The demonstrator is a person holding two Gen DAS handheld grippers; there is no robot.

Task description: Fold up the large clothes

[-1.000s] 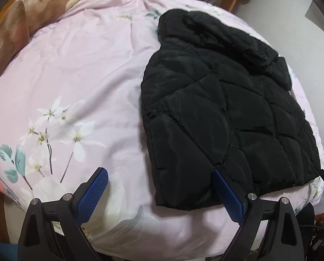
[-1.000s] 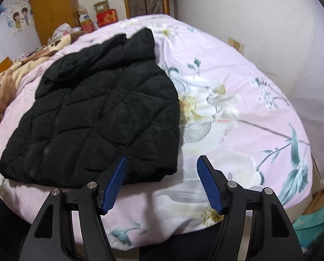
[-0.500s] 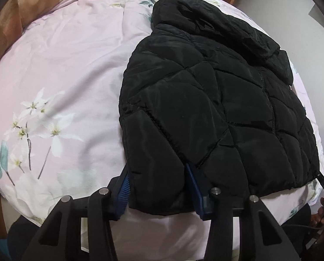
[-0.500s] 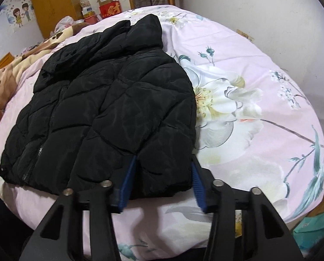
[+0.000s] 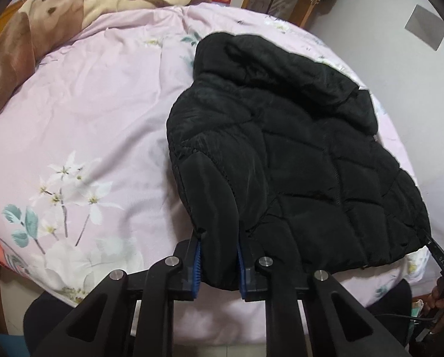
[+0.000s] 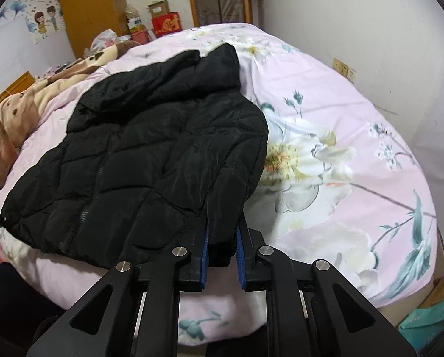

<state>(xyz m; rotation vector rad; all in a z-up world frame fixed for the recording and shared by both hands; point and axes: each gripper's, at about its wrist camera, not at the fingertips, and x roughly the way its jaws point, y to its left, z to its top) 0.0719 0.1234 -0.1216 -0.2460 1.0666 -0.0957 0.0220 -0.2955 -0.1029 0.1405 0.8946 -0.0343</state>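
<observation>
While both grippers clamp the hem, findings stand as follows.

Jacket point(image 5: 296, 160): black, quilted, hooded; lies front up on the bed, zip running down its middle; hood at the far end, hem at the near edge of the bed.

Jacket, right view point(image 6: 150, 160): same garment, its right hem corner raised off the quilt between the pads.

Left gripper point(image 5: 219, 263): closed on the jacket's left hem corner; blue pads pressed against a bunched fold of black fabric on both sides.

Left fingers point(image 5: 196, 263): black arms with blue ribbed pads, drawn close together with the fabric between them.

Right gripper point(image 6: 222, 255): closed on the jacket's right hem corner; a thick fold of fabric fills the gap between the pads.

Right fingers point(image 6: 204, 258): blue pads upright, touching the fabric on either side.

Quilt point(image 5: 82, 125): pink with white flowers and green leaves; covers the bed under the jacket.

Blanket point(image 5: 28, 38): brown and cream, bunched at the far left of the bed, apart from the jacket.

Red box point(image 6: 166, 23): beyond the head of the bed, beside a wooden wardrobe point(image 6: 85, 9).

Wall sticker point(image 6: 44, 22): two cartoon figures, left of the wardrobe.

Wall sockets point(image 6: 344, 70): on the white wall to the right of the bed.
</observation>
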